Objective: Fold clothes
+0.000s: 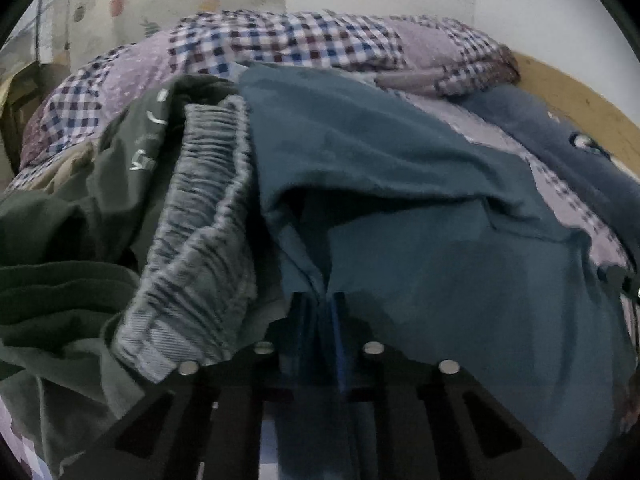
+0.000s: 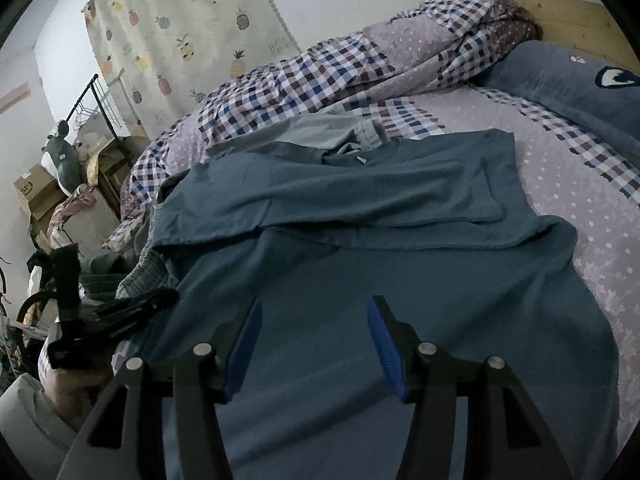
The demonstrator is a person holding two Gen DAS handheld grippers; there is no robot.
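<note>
A teal T-shirt lies spread on the bed, its upper part folded over in a band across the chest. In the left wrist view the same T-shirt fills the middle. My left gripper is shut on a pinched ridge of its left edge, and cloth rises in a crease from between the blue pads. The right wrist view shows that left gripper at the shirt's left side, held by a hand. My right gripper stands open just over the shirt's lower half, with nothing between its fingers.
Grey plaid shorts with an elastic waistband and a dark green garment are heaped left of the shirt. A checked quilt is bunched at the back. A blue pillow rests by the wooden headboard. Boxes and a rack stand beside the bed.
</note>
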